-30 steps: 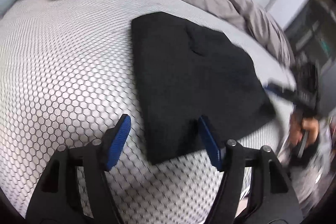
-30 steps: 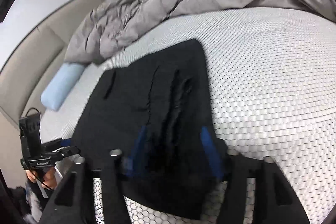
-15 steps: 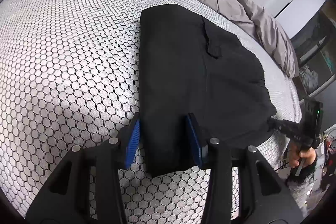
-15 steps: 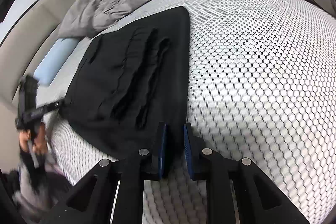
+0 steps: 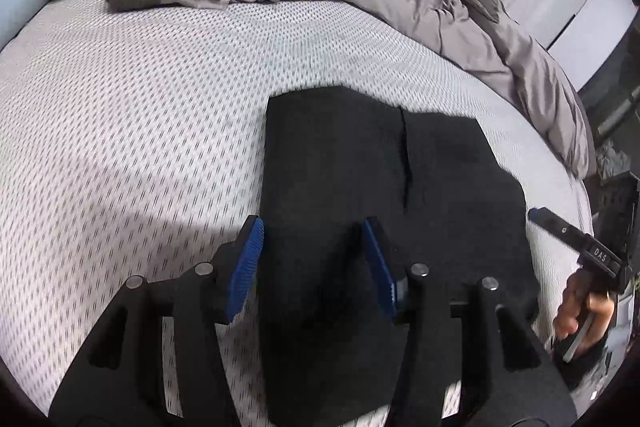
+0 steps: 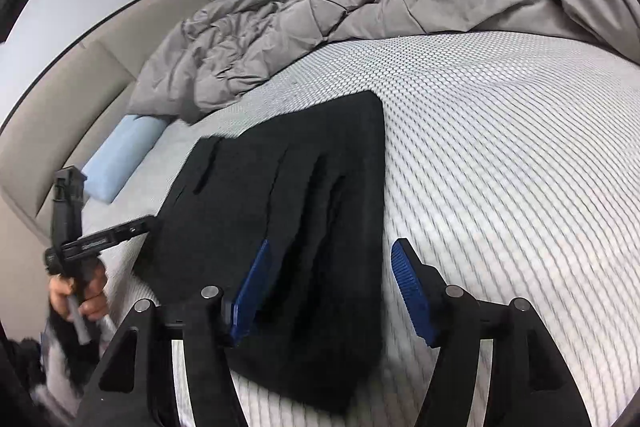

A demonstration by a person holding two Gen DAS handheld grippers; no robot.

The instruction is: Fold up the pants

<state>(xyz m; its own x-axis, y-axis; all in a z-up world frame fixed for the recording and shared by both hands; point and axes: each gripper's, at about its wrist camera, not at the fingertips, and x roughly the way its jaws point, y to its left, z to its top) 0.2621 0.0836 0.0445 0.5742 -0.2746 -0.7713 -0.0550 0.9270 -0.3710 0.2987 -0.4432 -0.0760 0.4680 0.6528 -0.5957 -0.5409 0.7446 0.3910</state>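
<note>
Left wrist view shows the black pants point(image 5: 384, 195) lying folded on the white honeycomb-patterned mattress point(image 5: 132, 131), near its front edge; the left gripper point(image 5: 312, 259) hangs over the near end of the pants with its blue-padded fingers point(image 5: 246, 267) spread apart, holding nothing; one pad lies at the pants' left edge, the other above the cloth. Right wrist view shows the right gripper point(image 6: 336, 287) likewise spread wide and holding nothing, one blue pad above the pants point(image 6: 288, 211), the other above bare mattress point(image 6: 500, 155) just beside the pants' edge; a rumpled grey duvet point(image 6: 320, 27) is heaped along the far side; a pale blue pillow point(image 6: 120, 155) lies by the beige headboard point(image 6: 60, 115).
</note>
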